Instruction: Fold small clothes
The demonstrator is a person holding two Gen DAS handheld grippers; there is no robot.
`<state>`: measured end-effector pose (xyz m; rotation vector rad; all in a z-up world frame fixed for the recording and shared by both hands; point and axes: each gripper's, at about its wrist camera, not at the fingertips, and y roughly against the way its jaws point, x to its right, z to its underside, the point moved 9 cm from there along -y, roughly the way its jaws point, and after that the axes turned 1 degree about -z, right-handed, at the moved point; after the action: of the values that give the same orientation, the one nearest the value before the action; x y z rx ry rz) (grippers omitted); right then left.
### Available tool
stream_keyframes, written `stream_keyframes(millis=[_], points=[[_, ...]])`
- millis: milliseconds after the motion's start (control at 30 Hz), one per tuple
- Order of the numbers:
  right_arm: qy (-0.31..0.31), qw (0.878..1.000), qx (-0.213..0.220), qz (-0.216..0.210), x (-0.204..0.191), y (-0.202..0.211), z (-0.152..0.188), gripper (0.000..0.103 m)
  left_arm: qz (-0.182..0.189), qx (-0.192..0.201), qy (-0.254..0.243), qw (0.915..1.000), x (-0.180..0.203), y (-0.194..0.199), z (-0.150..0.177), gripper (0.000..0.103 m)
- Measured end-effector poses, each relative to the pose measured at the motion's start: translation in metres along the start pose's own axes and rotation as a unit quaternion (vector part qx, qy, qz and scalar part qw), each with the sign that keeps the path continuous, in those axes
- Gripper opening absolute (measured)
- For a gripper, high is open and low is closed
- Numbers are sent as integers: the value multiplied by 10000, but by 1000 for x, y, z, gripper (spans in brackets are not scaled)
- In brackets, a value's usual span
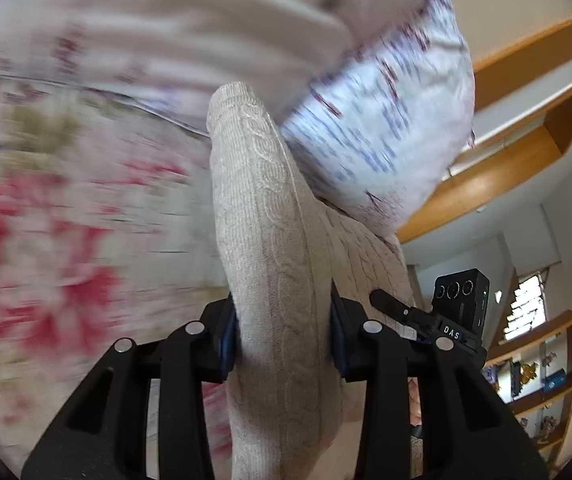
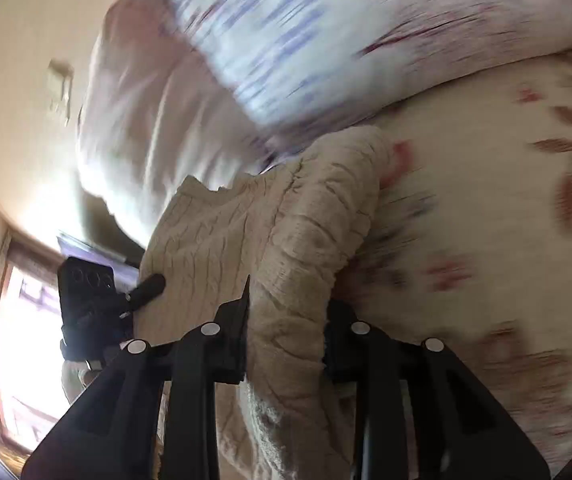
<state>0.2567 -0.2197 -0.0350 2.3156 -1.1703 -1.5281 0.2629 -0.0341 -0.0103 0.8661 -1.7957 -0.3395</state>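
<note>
A beige cable-knit sweater is bunched between the fingers of my left gripper, which is shut on a thick fold of it. The same sweater runs across to my right gripper, whose pads also press on a gathered fold. In the left wrist view the right gripper shows at the sweater's far side, with its black camera block behind it. In the right wrist view the left gripper pokes in from the left against the knit. The garment hangs lifted above a floral bedspread.
A white pillow with blue and red print lies just behind the sweater, also seen as the pillow. Wooden shelves stand at the right. A bright window is at the left. The bedspread spreads to the right.
</note>
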Motion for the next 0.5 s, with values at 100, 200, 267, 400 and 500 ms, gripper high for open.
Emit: stream_keyframes(millis=[100, 200, 267, 400, 500], points=[[185, 9998, -79, -61, -20, -28, 12, 27, -166, 125, 211, 9996, -35, 24, 0, 37], [145, 9995, -150, 255, -12, -47, 20, 29, -333, -17, 717, 9969, -79, 18, 9, 43], [-108, 9997, -191, 148, -7, -48, 19, 31, -103, 131, 798, 9967, -85, 16, 11, 47], [-190, 9993, -204, 265, -3, -36, 14, 39, -597, 246, 243, 9976, -68, 19, 9, 51], [-228, 9991, 230, 267, 3, -8, 0, 41, -1004, 630, -328, 9924, -54, 37, 8, 58]])
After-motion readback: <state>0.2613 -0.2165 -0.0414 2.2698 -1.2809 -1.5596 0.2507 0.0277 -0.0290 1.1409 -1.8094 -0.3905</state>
